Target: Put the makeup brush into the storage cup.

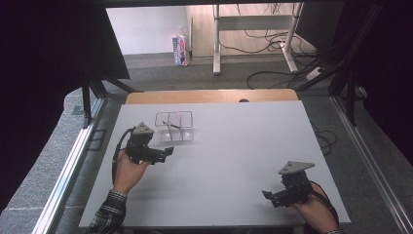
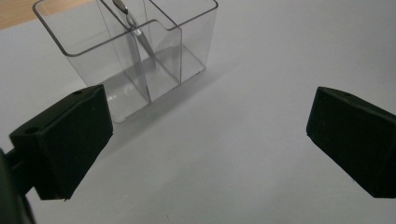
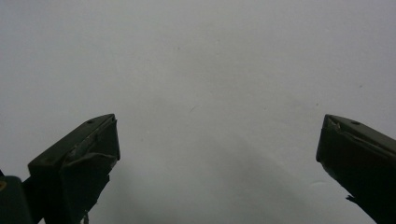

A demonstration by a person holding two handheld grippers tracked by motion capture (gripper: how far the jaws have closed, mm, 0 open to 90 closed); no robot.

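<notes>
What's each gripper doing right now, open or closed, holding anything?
Left gripper: open, empty, jaws wide apart, just short of the clear divided container.
Right gripper: open, empty, over the bare white table.

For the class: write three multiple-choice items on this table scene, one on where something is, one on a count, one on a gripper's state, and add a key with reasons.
1. Where does the clear organiser stand on the white table?
A. On the far left part, just beyond the left gripper
B. At the near right corner
C. On the floor by the carton

2. How many compartments does the organiser have?
A. One
B. Two
C. Three

3. How do the jaws of the left gripper stand?
A. Shut on the organiser
B. Wide apart, holding nothing
C. Shut on a cable

Key:
1 A, the high view shows it just ahead of the left gripper.
2 C, the left gripper view shows dividers making one long compartment and two smaller ones; a thin metal tool leans inside.
3 B, bare table lies between the two jaws.
</notes>
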